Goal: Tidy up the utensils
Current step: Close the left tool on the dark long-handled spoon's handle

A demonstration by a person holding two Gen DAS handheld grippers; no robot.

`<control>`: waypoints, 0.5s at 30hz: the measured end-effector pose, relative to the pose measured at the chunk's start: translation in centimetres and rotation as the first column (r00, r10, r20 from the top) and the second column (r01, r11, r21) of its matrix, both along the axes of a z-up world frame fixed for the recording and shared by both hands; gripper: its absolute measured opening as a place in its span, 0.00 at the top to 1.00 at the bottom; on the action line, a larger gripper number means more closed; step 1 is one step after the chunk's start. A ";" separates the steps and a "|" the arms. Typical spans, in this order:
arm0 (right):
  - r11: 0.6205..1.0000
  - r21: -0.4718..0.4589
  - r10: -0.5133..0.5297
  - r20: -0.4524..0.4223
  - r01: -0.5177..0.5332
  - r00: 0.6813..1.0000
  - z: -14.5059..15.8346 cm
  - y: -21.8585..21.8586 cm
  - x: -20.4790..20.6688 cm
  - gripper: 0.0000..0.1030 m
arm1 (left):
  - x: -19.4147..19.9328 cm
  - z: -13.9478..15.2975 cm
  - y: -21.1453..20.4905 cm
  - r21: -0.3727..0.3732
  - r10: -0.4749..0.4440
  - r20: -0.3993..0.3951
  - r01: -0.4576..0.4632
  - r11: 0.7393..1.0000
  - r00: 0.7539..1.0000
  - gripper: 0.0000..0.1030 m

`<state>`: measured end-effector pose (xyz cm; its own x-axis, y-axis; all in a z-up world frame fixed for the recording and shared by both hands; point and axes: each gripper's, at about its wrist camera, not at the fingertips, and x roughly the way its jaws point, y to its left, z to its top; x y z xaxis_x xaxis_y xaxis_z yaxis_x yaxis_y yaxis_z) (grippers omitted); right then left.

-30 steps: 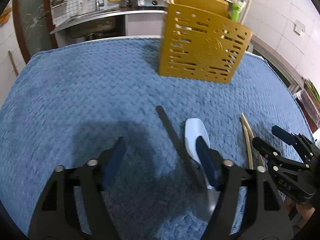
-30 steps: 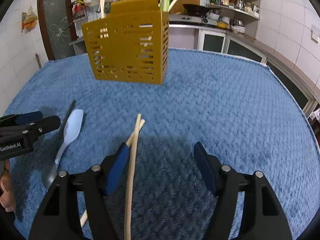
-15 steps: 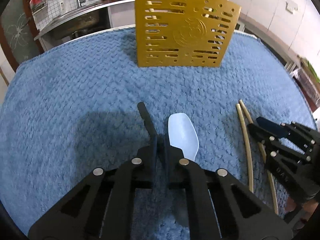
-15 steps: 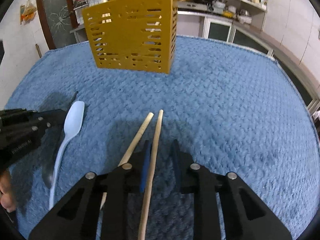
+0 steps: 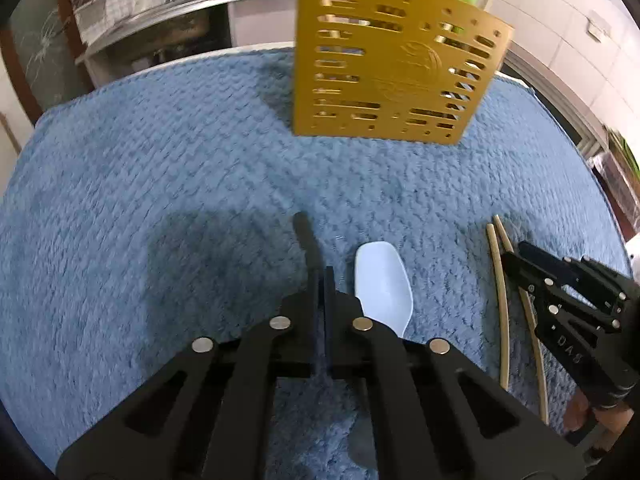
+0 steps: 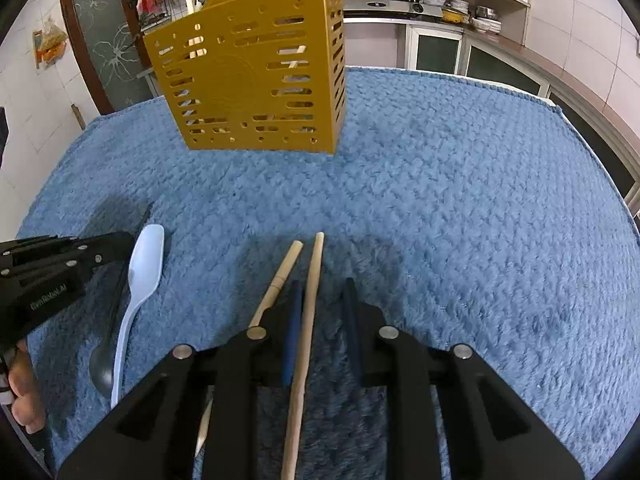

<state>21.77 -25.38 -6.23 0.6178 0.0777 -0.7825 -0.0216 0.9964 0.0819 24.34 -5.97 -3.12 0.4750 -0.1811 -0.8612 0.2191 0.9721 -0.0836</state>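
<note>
Left wrist view: left hand-held gripper (image 5: 320, 276) has its fingers drawn together on the handle of a dark utensil (image 5: 305, 236), which sticks out forward past the tips. The grip looks taken on the handle so the piece can be carried end-on. A pale blue spoon (image 5: 383, 286) lies on the blue cloth (image 5: 160, 168) just beside it, bowl pointing away, not held. The yellow slotted holder (image 5: 394, 68) stands upright at the far side of the table, well apart; judged to be the destination. The right hand-held gripper (image 5: 520, 256) shows at the right edge over the two chopsticks (image 5: 498, 280).

Right wrist view: right hand-held gripper (image 6: 320, 292) is only part closed. One chopstick (image 6: 310, 300) runs lengthwise between the fingers, against the left pad (image 6: 294, 312), with a clear gap to the right pad. The second chopstick (image 6: 280, 276) lies outside the left finger, so only one is lined up for pickup. Not yet clamped, by my reading. The holder (image 6: 256, 80) already has sticks standing in it. The blue spoon (image 6: 142, 272) and a dark spoon bowl (image 6: 100, 364) lie at the left, beside the left hand-held gripper (image 6: 120, 246).

Risk: closing could nudge the outer stick.
</note>
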 end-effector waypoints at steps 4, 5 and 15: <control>1.000 0.021 0.004 0.002 -0.004 1.000 0.0 -0.4 0.0 0.80 | 0.5 -0.4 0.0 0.011 0.005 -0.035 -0.004 1.000 0.999 0.71; 1.000 0.026 0.004 0.001 -0.004 1.000 0.0 -0.4 0.0 0.80 | 0.5 -0.5 -0.3 0.024 0.005 -0.028 -0.005 1.000 1.000 0.71; 1.000 0.022 -0.002 -0.001 0.002 1.000 0.1 -0.5 0.2 0.83 | 1.3 -0.8 -1.9 0.093 -0.023 0.013 0.021 0.995 1.000 0.87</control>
